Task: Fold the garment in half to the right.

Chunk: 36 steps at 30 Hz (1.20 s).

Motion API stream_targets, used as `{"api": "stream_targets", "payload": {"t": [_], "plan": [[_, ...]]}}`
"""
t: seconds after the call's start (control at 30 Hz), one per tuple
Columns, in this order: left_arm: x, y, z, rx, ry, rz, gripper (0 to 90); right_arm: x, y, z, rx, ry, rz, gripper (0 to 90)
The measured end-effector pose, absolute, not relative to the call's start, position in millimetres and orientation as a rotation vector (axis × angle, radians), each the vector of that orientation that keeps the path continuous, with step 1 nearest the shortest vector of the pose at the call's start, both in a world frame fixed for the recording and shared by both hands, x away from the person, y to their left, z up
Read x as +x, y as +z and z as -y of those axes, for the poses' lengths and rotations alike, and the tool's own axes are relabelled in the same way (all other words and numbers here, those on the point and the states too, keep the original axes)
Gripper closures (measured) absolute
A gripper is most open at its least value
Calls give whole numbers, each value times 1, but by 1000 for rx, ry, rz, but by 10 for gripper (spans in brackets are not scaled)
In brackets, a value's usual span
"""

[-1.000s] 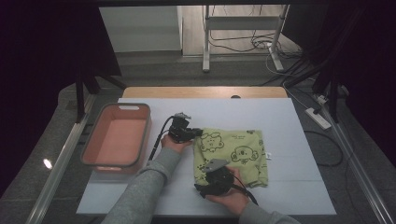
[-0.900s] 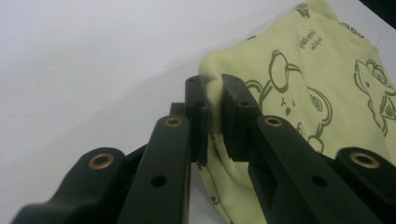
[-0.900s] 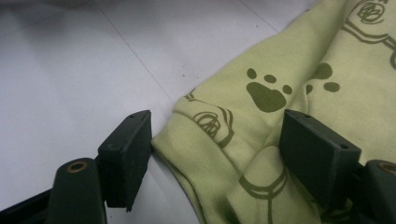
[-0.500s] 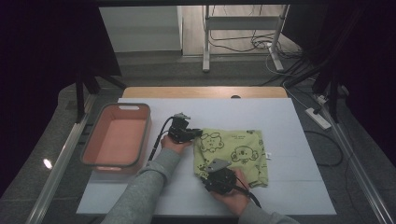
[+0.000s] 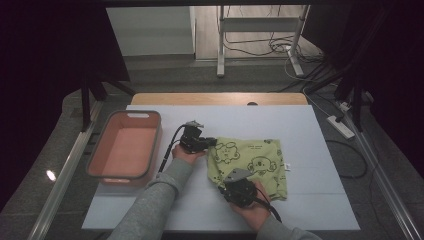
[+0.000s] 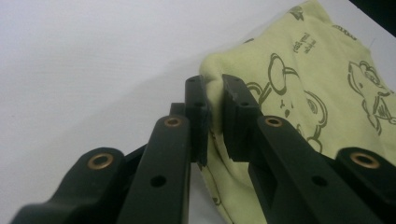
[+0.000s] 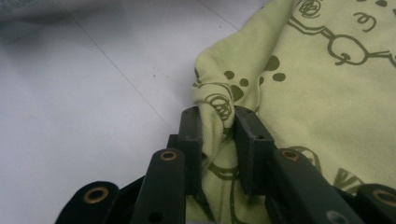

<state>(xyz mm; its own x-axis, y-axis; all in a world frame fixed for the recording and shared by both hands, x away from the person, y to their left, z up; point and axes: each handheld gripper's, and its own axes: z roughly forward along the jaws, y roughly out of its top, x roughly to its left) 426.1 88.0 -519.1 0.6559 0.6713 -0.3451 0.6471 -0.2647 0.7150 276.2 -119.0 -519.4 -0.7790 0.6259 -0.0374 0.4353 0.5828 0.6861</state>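
A light green cloth [image 5: 252, 162] printed with bear drawings lies folded on the white table [image 5: 305, 130]. My left gripper [image 5: 209, 144] pinches the cloth's far left corner; in the left gripper view the green cloth [image 6: 299, 88] bulges between the closed jaws of the left gripper [image 6: 215, 116]. My right gripper [image 5: 226, 186] holds the near left corner. The right gripper view shows a fold of the cloth [image 7: 308, 84] clamped in the right gripper [image 7: 218, 135]. Both hands rest on the table behind the grippers.
A salmon-pink bin [image 5: 126, 147] stands on the table's left part, beside my left forearm. A wooden strip [image 5: 220, 99] runs along the far edge. Cables and a metal stand [image 5: 260, 45] are on the floor beyond.
My right gripper has shifted a little to the right along the near edge, drawing the cloth's near left corner with it. The left gripper has stayed put.
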Motion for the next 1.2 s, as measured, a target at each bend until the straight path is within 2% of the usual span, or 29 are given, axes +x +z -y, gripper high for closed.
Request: {"api": "stream_targets", "payload": {"t": [1.2], "plan": [[414,-486,-100,1862,30,-978,818,268,-497,126,796,1216,-2438,762]]}}
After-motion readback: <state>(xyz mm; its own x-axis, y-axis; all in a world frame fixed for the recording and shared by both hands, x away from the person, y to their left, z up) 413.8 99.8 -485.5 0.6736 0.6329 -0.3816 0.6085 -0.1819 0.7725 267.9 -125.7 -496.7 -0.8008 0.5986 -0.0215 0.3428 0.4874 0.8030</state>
